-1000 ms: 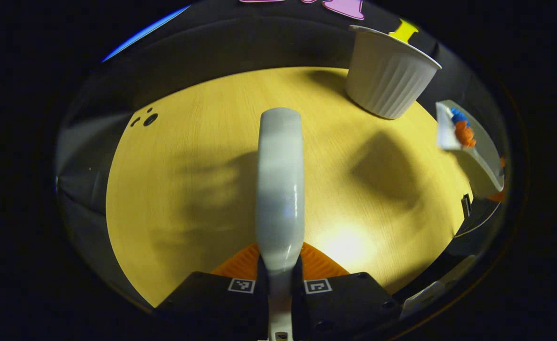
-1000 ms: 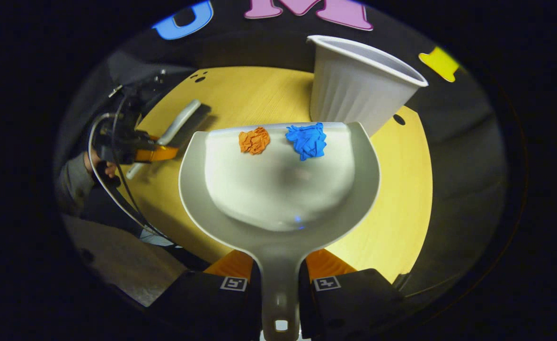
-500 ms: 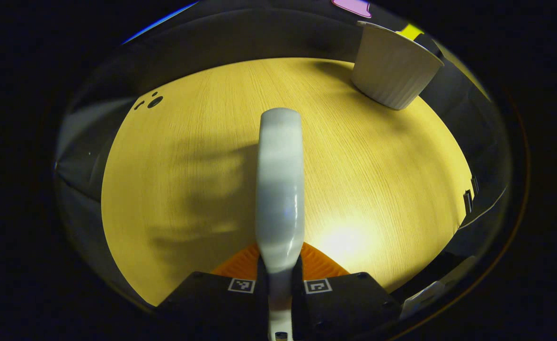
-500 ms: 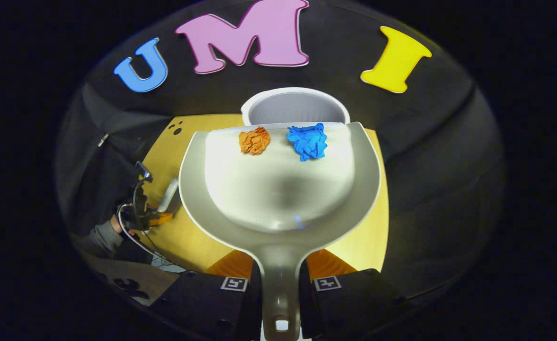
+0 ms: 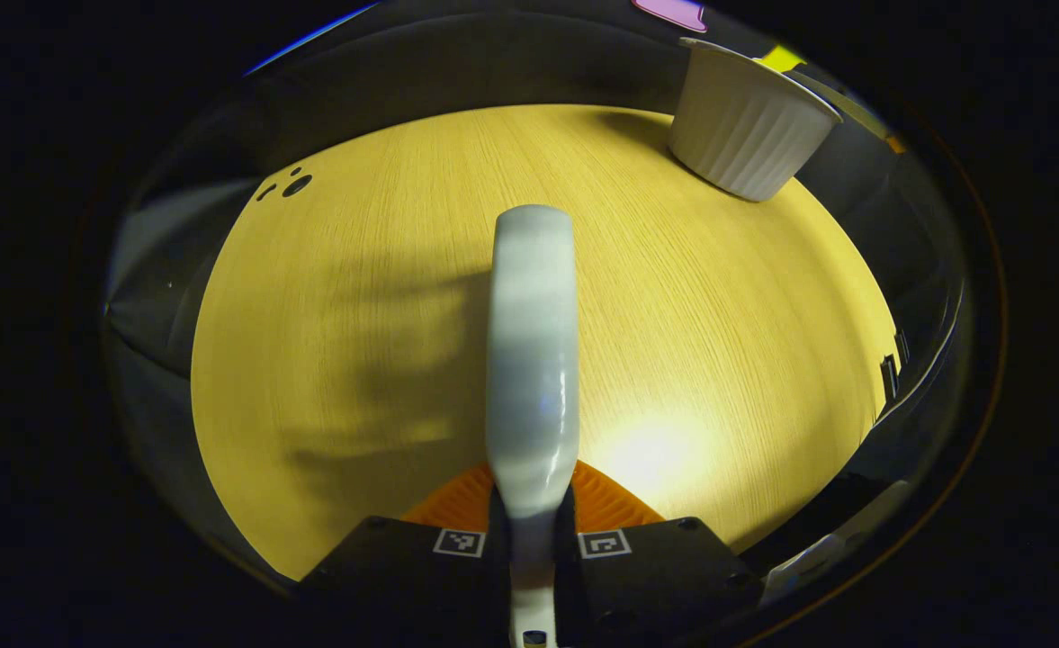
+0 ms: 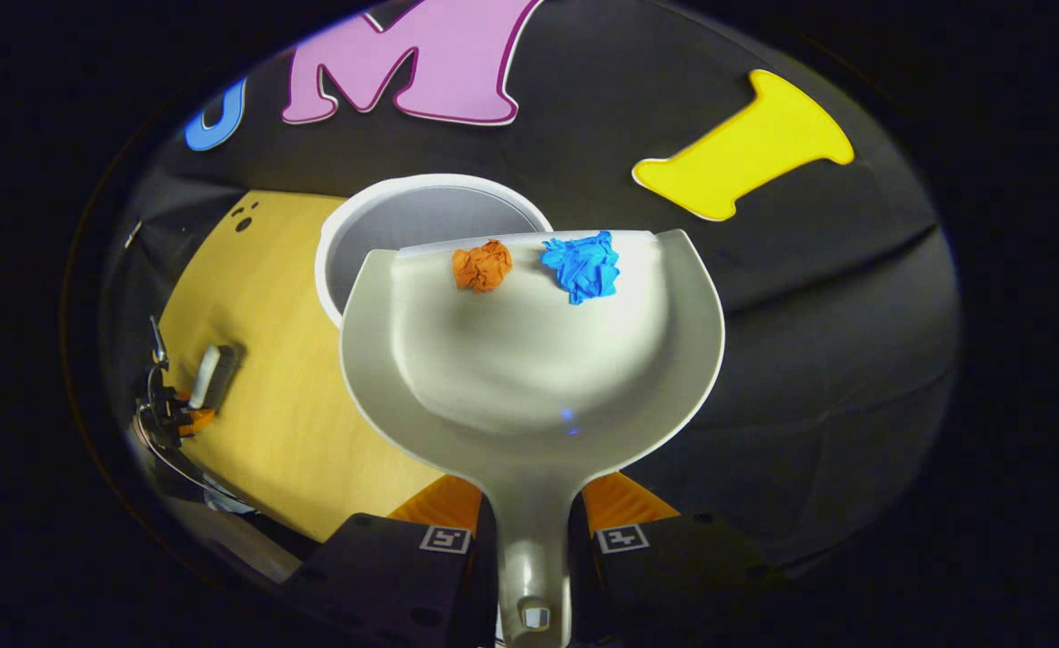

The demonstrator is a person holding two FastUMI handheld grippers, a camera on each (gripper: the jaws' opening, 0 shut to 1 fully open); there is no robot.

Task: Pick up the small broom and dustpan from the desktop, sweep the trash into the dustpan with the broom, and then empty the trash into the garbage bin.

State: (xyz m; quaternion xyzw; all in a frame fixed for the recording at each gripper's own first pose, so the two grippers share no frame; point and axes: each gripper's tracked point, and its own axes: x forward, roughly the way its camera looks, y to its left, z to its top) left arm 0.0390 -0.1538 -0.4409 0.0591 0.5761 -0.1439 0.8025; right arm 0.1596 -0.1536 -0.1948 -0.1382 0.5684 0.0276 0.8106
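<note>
yellow wood-grain desktop (image 5: pixel 673 297) w/ white ribbed garbage bin (image 5: pixel 745 126) at far edge

We've got the right gripper (image 6: pixel 533 540) up high, pointing forward and angled down a bit, both fingers pinched tight on the dustpan handle (image 6: pixel 529 531) that runs straight out between them. Our left gripper (image 5: pixel 533 540) is down low (much closer to the desk than the other one), fingers squeezed on the broom handle (image 5: pixel 532 360), which sticks out ahead along their line. From the right gripper view it sits way off to the left (image 6: pixel 189 409), small and low, cable trailing behind it.
</note>
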